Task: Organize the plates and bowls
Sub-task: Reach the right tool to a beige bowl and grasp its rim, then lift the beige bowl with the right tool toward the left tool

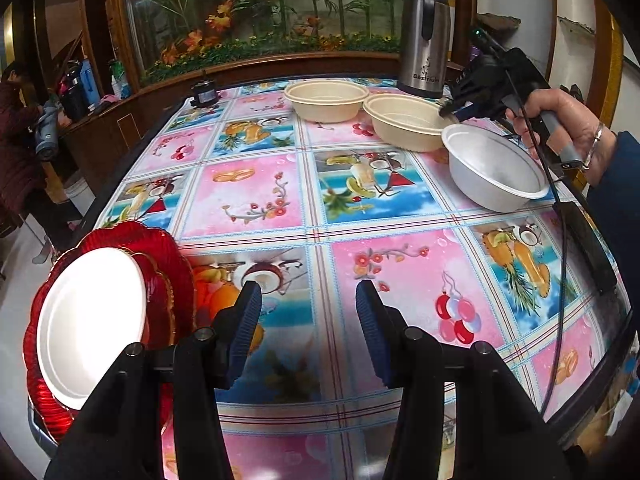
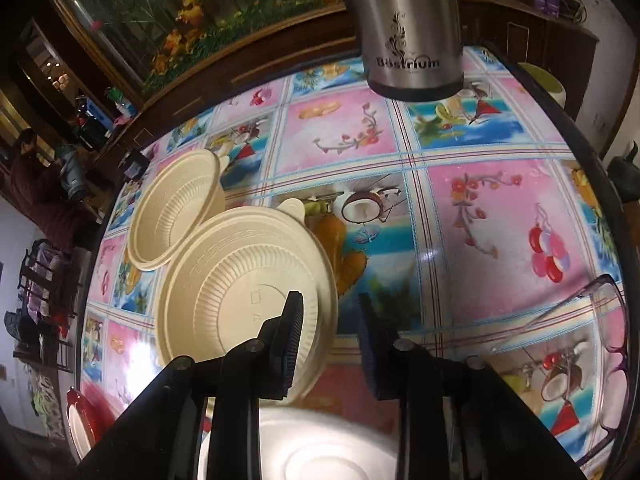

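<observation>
Two cream ribbed bowls stand at the table's far side, the farther one and the nearer one. A white bowl sits just in front of them. My right gripper straddles the nearer cream bowl's rim, one finger inside and one outside, and the pads stand apart from the rim. My left gripper hovers open over bare tablecloth, holding nothing. A white plate lies on stacked red scalloped plates at the near left corner.
A steel thermos stands behind the bowls. Purple-framed glasses lie near the right edge. A small dark object sits at the back edge. A person sits beyond the table at the left. A cable hangs from the right handle.
</observation>
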A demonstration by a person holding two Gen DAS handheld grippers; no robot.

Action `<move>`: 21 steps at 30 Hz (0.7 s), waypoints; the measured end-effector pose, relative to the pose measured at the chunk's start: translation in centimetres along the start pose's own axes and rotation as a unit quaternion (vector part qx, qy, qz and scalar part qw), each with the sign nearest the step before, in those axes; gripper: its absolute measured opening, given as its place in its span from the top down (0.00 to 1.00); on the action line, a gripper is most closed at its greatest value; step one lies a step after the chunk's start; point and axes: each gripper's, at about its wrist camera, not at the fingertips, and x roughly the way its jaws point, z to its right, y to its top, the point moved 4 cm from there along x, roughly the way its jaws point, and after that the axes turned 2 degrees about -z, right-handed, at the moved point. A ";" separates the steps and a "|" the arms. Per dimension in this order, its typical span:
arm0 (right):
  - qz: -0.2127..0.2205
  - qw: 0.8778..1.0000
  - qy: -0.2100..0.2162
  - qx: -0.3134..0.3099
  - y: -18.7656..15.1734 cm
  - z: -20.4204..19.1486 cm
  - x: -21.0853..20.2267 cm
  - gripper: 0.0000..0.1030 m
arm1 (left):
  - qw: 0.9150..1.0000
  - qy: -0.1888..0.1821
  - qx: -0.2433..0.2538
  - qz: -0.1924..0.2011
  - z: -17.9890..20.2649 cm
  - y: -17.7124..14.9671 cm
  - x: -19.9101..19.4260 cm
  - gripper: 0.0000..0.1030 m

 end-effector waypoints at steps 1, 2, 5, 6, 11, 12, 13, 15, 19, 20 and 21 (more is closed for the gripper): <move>-0.011 1.000 0.001 -0.003 -0.2 -0.4 0.3 0.89 | 1.000 0.002 -0.003 0.001 -0.3 0.1 0.0 0.54; -0.015 1.000 0.010 -0.007 -0.5 -0.8 0.3 0.89 | 1.000 0.003 -0.007 0.002 -0.6 0.1 -0.1 0.54; -0.024 0.999 0.045 -0.014 -1.9 -3.1 -0.6 0.90 | 1.000 0.010 -0.020 0.000 -1.5 0.4 0.0 0.54; -0.023 0.998 0.051 -0.020 -2.7 -4.0 -1.1 0.90 | 1.000 0.011 -0.026 0.000 -1.8 0.4 0.0 0.54; -0.033 0.996 0.077 -0.037 -7.7 -7.8 -2.6 0.89 | 0.999 0.014 -0.039 -0.004 -2.8 0.1 -0.1 0.54; -0.034 0.995 0.084 -0.042 -8.8 -8.5 -2.8 0.87 | 0.999 0.015 -0.041 -0.007 -2.9 0.0 0.0 0.54; -0.038 0.995 0.086 -0.045 -9.8 -9.0 -3.0 0.86 | 0.999 0.013 -0.041 -0.008 -2.9 0.0 0.0 0.54; -0.058 0.991 0.106 -0.057 -11.8 -10.1 -3.4 0.85 | 0.999 0.011 -0.043 -0.008 -3.0 -0.1 -0.1 0.54; -0.096 0.976 0.163 -0.104 -16.2 -12.0 -5.3 0.84 | 0.999 0.008 -0.045 -0.007 -3.2 -0.3 -0.4 0.54; -0.092 0.975 0.167 -0.114 -17.1 -12.1 -6.1 0.84 | 0.999 0.005 -0.047 -0.008 -3.3 -0.3 -0.4 0.54; -0.080 0.976 0.165 -0.121 -17.9 -11.8 -7.0 0.83 | 0.999 0.004 -0.050 -0.009 -3.4 -0.3 -0.4 0.54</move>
